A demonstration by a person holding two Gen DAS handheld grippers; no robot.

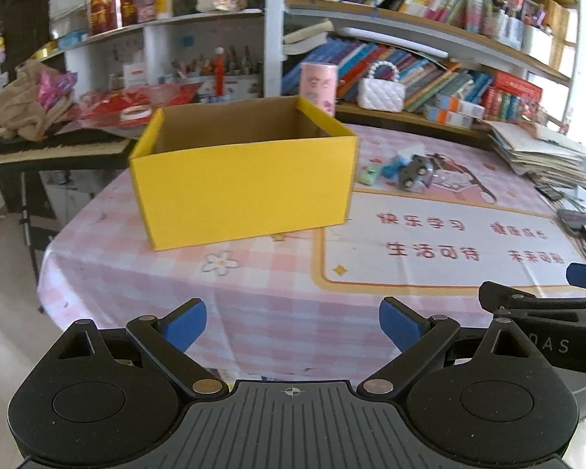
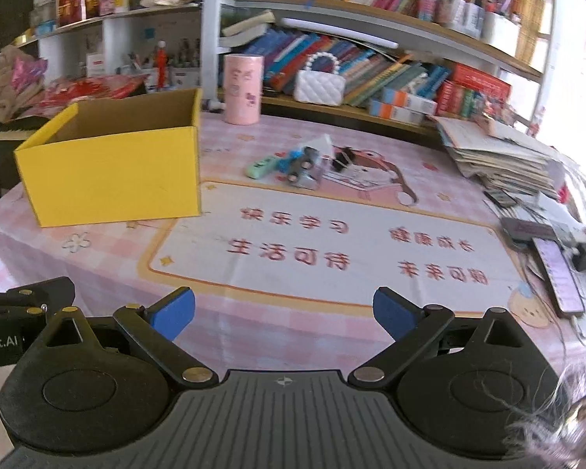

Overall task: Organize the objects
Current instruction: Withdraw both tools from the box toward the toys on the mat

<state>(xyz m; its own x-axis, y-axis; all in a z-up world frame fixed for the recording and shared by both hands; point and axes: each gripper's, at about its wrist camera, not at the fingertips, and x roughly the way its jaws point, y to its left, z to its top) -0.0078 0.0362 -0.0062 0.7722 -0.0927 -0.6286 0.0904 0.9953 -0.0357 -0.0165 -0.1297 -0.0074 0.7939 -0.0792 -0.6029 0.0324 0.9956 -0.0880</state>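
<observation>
Fingers point(image 1: 187, 324) spread wide near the table point(image 1: 254, 297) edge, yellow box point(image 1: 242, 191) well ahead.

I held the left gripper point(image 1: 293, 326) level with its jaws spread wide and nothing between the blue pads. The right gripper point(image 2: 284, 314) sat just beside it at 3 o'clock, likewise gaping and empty, both pointing toward 12 o'clock.

Shelves point(image 2: 371, 11) crammed with books line the rear wall. Table point(image 2: 293, 312) carries a pink checked cloth. Pale floor point(image 1: 8, 273) at left. Strong daylight enters from right.
</observation>
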